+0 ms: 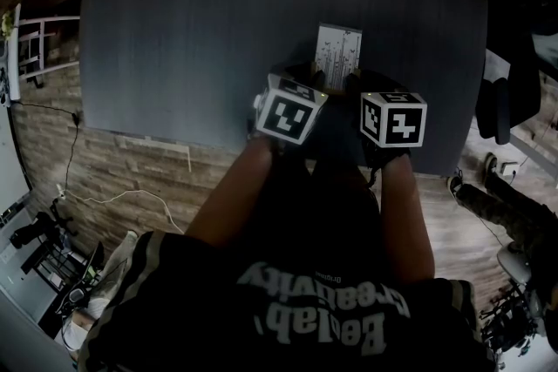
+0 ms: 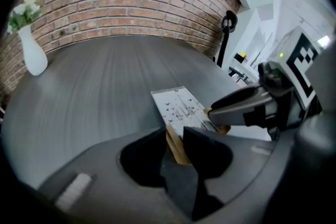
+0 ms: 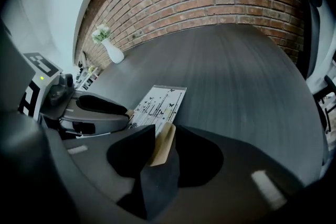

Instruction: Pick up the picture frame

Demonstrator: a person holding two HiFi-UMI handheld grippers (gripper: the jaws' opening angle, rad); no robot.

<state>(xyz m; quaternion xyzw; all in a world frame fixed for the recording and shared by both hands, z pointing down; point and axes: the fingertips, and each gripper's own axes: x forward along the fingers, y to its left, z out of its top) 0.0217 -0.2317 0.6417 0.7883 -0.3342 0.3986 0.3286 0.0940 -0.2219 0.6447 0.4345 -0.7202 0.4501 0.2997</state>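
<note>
While dark table (image 1: 174, 30) is spanning view, left gripper (image 2: 175, 131) and right gripper (image 3: 165, 131) are standing side by side, jaws parted; picture frame (image 1: 338, 55) is lying near table's front edge, wooden rim (image 3: 161, 145) sitting between both jaw pairs.

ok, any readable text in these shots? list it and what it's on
Nothing reads cleanly.
Frame insert: rows of small print, too small to read.
Shirt: pale print, upside down in the head view; one word looks like "Creativity", the rest unclear.
Left cube, right cube: square markers only, no letters.
</note>
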